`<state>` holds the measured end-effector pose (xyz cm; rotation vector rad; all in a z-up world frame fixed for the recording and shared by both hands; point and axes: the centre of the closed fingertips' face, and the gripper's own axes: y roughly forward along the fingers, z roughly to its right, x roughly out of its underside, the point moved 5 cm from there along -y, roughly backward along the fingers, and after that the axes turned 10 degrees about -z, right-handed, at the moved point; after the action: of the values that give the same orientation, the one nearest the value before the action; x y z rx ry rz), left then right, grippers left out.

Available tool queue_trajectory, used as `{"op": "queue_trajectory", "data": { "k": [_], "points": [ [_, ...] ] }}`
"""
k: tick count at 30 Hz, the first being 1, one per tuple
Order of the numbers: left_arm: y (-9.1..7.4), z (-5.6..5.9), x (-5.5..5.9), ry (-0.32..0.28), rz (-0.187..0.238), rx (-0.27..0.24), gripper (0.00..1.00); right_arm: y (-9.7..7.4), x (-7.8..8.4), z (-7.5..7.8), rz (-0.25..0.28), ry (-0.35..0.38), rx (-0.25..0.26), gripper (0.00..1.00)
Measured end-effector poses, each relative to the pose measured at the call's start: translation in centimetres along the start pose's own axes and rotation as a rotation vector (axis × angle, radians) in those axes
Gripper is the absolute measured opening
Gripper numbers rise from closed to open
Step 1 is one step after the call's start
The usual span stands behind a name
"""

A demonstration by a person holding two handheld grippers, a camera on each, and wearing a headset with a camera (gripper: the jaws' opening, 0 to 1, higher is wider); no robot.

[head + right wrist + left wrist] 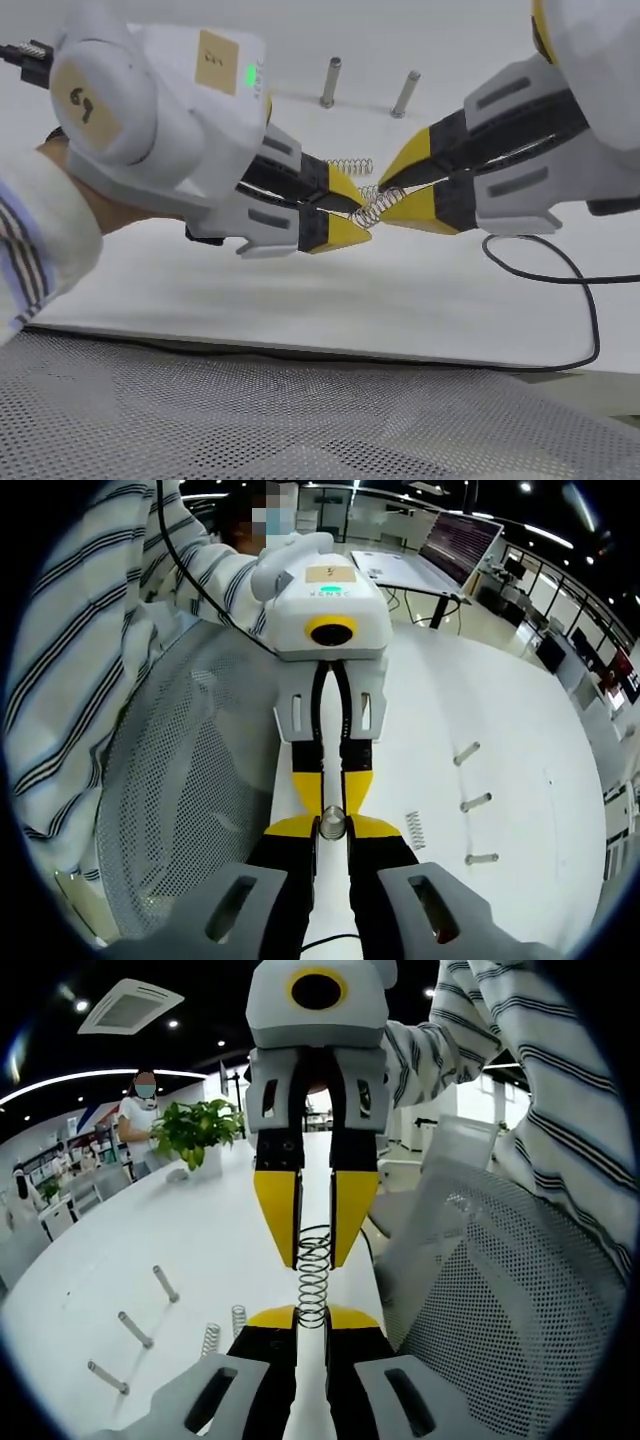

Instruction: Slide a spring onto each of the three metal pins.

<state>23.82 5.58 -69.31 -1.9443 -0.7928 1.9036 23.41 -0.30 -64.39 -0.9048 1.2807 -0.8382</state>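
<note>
Two grippers share one coiled wire spring (pixel 313 1275). Your left gripper (pixel 313 1315) pinches one end with its jaws almost closed. Your right gripper (pixel 332 830) grips the other end the same way, so the spring hangs stretched between them in the air, well on your side of the three pins (pixel 134 1329). The pins are smooth metal cylinders standing on the glossy white tabletop (pixel 200 1230). Two loose springs (pixel 238 1320) lie flat just beside the pins, nearer you.
</note>
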Motion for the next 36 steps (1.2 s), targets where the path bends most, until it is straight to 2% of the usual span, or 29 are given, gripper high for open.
{"op": "queue_trajectory", "data": {
  "k": [8, 21, 30, 36],
  "points": [
    [-0.4, 0.1, -0.8, -0.039, 0.03, 0.001, 0.02, 0.7, -0.2, 0.0, -0.018, -0.008, 0.008, 0.09],
    [-0.6, 0.3, -0.7, -0.056, 0.019, -0.004, 0.02, 1.7, -0.3, 0.0, -0.054, -0.059, 0.012, 0.09],
    [-0.8, 0.3, -0.4, -0.062, 0.024, -0.011, 0.02, 1.9, -0.4, 0.3, -0.082, -0.053, -0.002, 0.08],
    [-1.2, 0.0, -0.3, -0.082, 0.034, -0.024, 0.03, 2.0, -1.0, 0.6, -0.078, -0.027, -0.012, 0.08]
  ]
}}
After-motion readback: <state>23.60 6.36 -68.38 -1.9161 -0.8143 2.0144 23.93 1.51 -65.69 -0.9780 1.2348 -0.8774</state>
